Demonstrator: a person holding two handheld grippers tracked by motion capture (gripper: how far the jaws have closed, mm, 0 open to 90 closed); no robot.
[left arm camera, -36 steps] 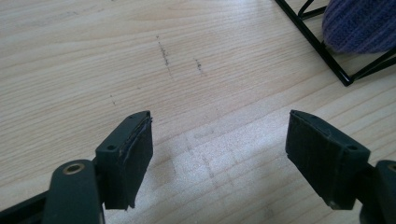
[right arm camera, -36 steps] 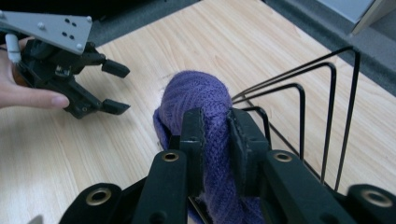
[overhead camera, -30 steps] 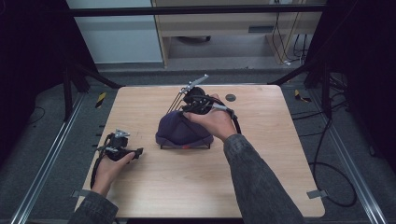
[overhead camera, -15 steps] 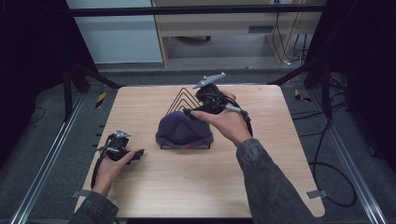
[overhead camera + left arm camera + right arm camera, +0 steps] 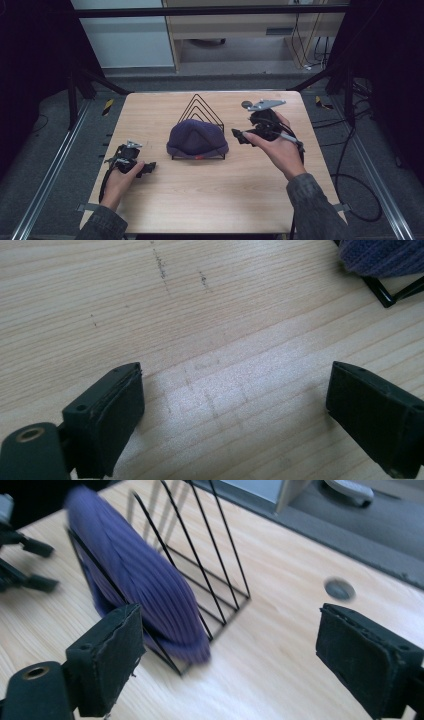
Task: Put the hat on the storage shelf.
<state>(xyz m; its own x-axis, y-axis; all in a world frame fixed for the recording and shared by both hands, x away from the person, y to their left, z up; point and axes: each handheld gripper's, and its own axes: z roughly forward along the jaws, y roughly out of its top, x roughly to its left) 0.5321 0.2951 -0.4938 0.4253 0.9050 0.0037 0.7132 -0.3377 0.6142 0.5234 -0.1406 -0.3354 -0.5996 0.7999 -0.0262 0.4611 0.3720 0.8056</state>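
Purple knitted beanie [image 5: 197, 140] set on the black wire triangular rack [image 5: 201, 111], mid-table toward the far edge.
Near the left edge, the left gripper [image 5: 146, 168] rests with jaws spread, empty; the right gripper [image 5: 236, 135], right of the rack, is likewise wide open. Withdraw it clear of the wires, so the beanie stays seated.

We see a dim high view with dark edges; the hat [image 5: 140, 585] looks smeared, perhaps by motion blur.

Purple knit hat [image 5: 140, 585] draped on black wire rack [image 5: 210, 555]; claw [image 5: 230, 665] wide apart, empty.
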